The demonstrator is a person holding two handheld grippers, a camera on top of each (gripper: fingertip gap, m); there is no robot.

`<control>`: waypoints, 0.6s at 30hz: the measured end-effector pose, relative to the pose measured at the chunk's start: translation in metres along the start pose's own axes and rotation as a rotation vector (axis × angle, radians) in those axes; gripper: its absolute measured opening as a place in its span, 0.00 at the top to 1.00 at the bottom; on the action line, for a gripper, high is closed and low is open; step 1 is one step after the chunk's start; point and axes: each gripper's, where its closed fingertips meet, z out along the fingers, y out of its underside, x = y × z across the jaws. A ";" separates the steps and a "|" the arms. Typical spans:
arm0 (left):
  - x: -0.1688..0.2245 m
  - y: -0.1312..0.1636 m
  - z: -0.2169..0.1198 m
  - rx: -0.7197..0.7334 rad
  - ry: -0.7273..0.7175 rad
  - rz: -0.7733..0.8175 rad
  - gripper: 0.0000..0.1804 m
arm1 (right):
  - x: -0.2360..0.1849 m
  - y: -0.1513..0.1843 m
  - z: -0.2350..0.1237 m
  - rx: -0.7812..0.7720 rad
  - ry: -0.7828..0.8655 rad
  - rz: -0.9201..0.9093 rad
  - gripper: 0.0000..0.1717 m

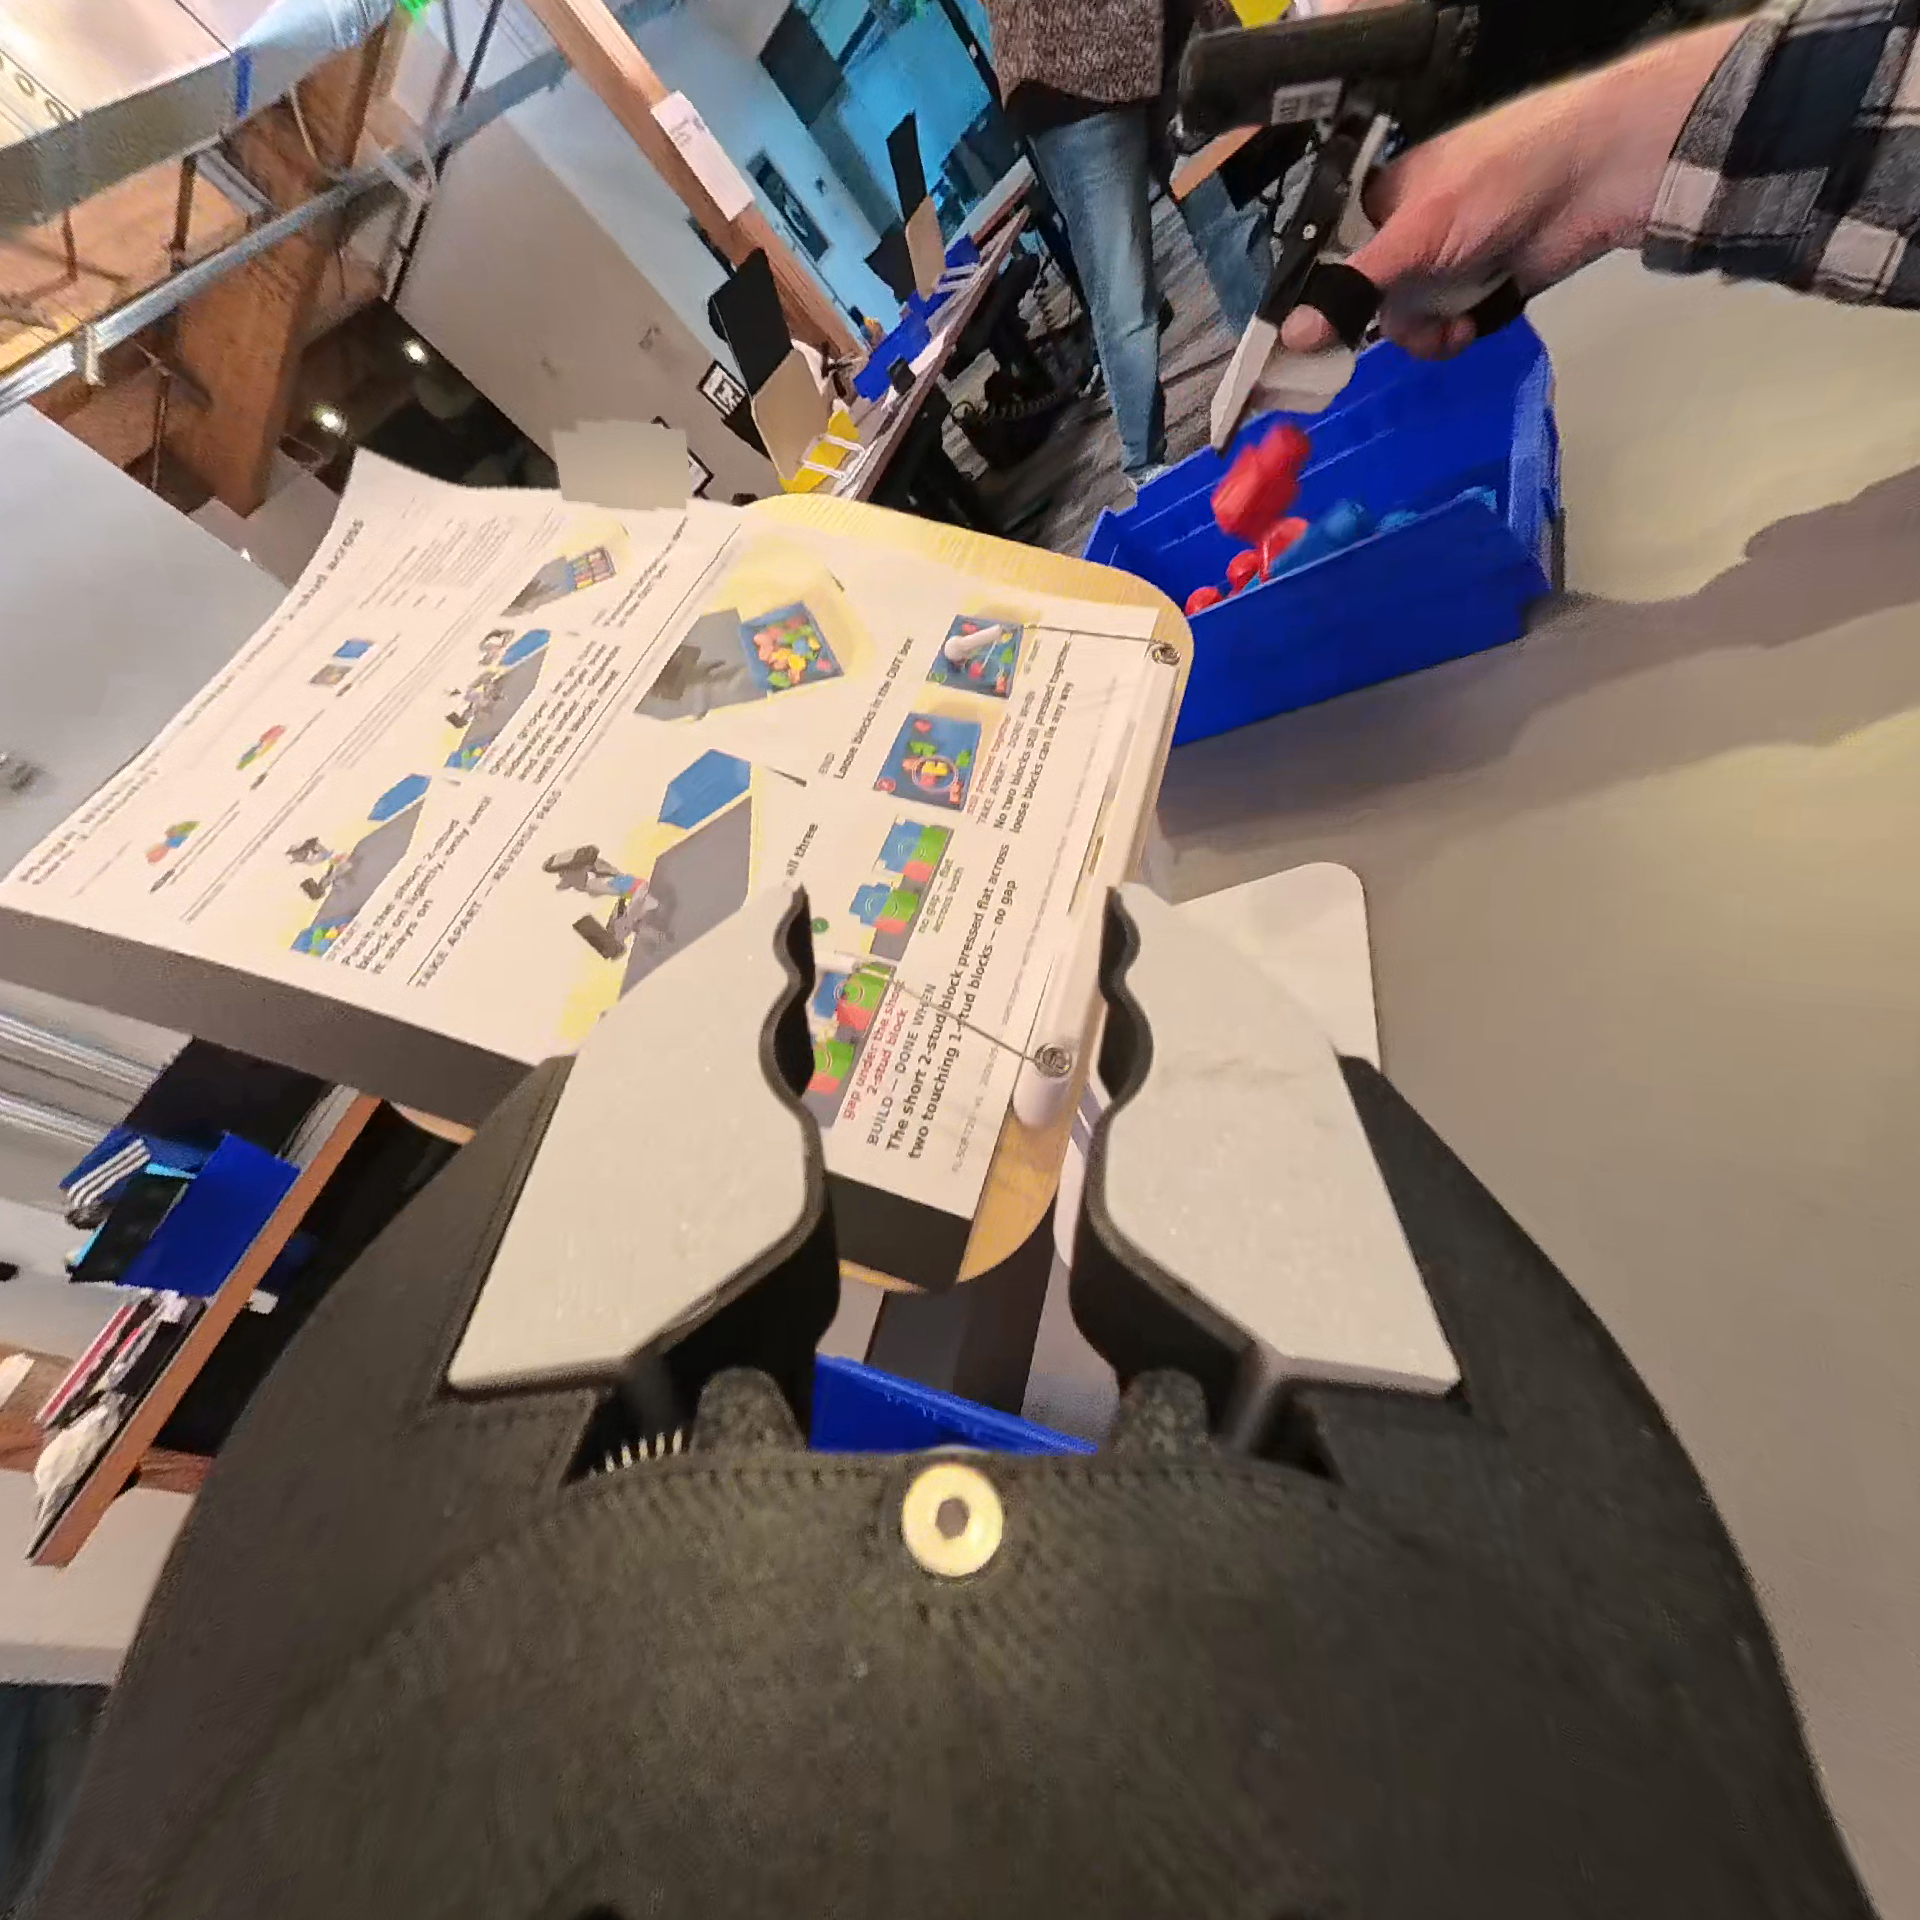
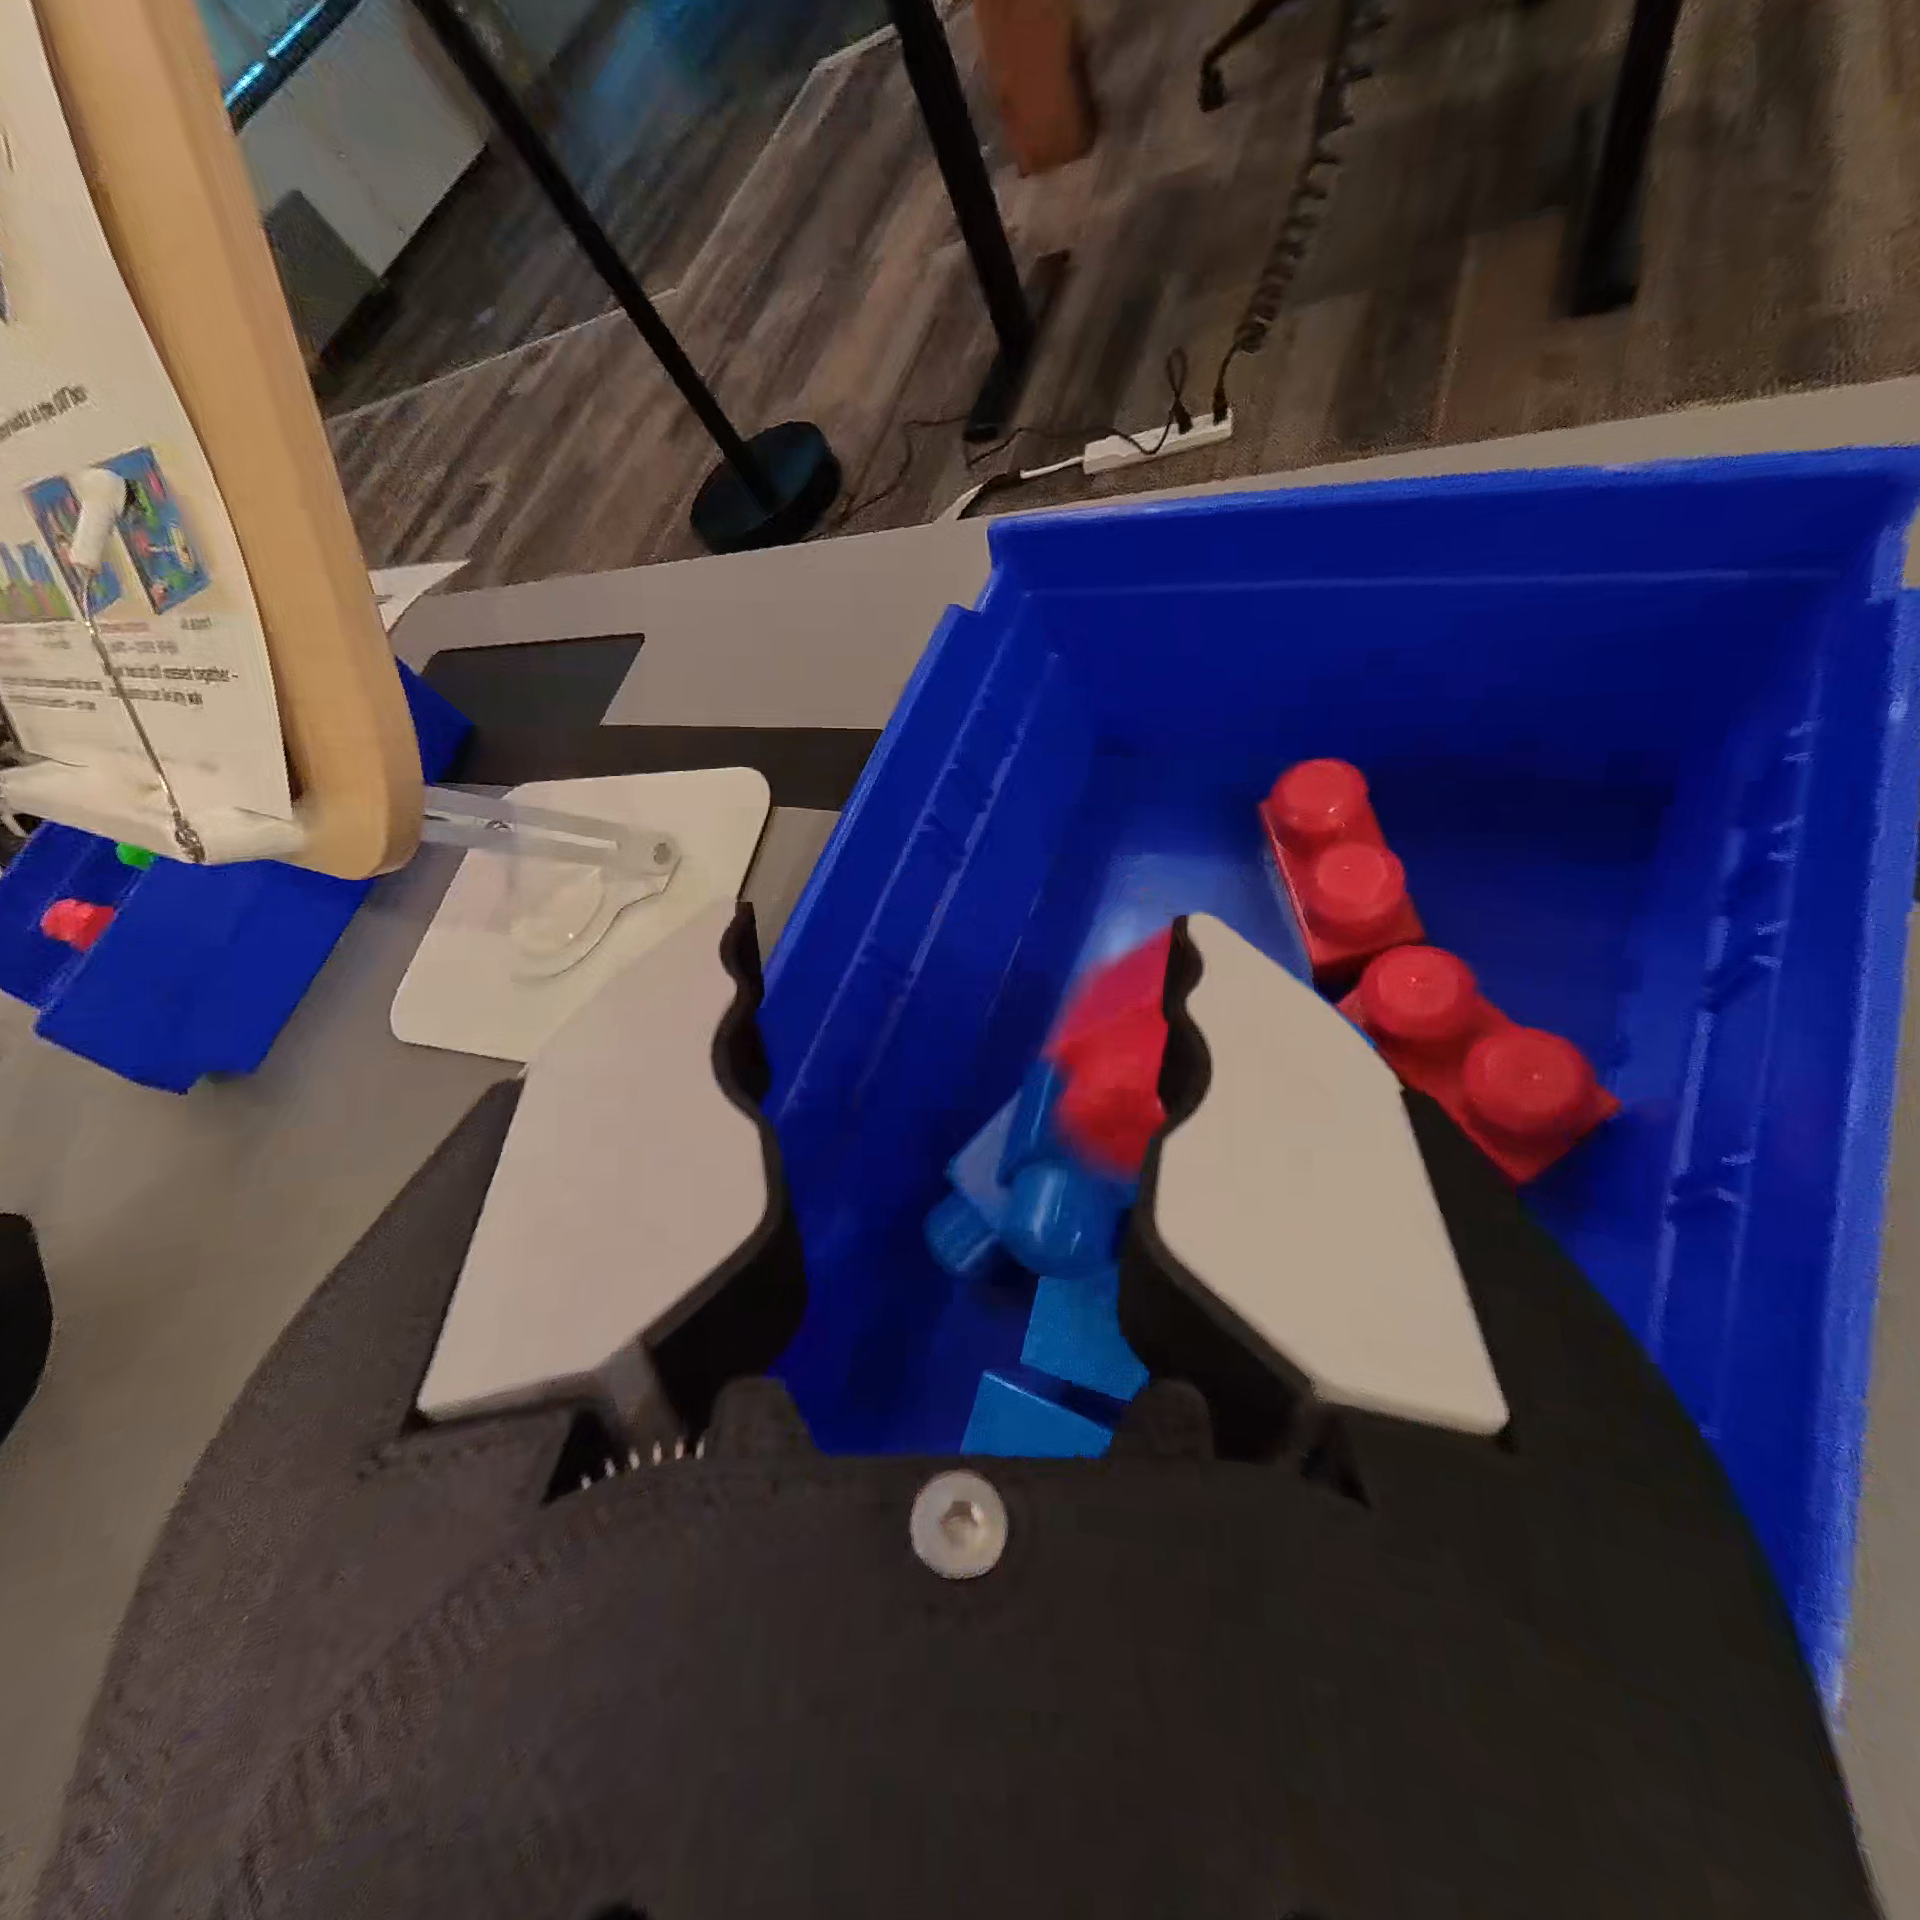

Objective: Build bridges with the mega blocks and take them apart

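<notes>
Printed instruction sheets [image 1: 644, 769] on a wooden board [image 1: 1039, 551] bear captions with pictures.

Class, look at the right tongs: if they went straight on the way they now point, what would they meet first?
Probably the blurred red block between the open right tongs, just above the blue blocks in the blue bin; depth is unclear.
</notes>
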 end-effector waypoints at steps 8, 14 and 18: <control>-0.018 0.037 -0.023 -0.148 -0.047 -0.034 0.69 | -0.045 -0.040 -0.035 0.144 -0.023 -0.128 0.67; -0.028 0.115 -0.044 -0.414 -0.062 -0.111 0.67 | -0.075 -0.046 -0.036 0.163 -0.108 -0.154 0.68; -0.022 0.171 -0.043 -0.557 -0.025 -0.191 0.66 | -0.088 -0.044 -0.026 0.149 -0.131 -0.180 0.68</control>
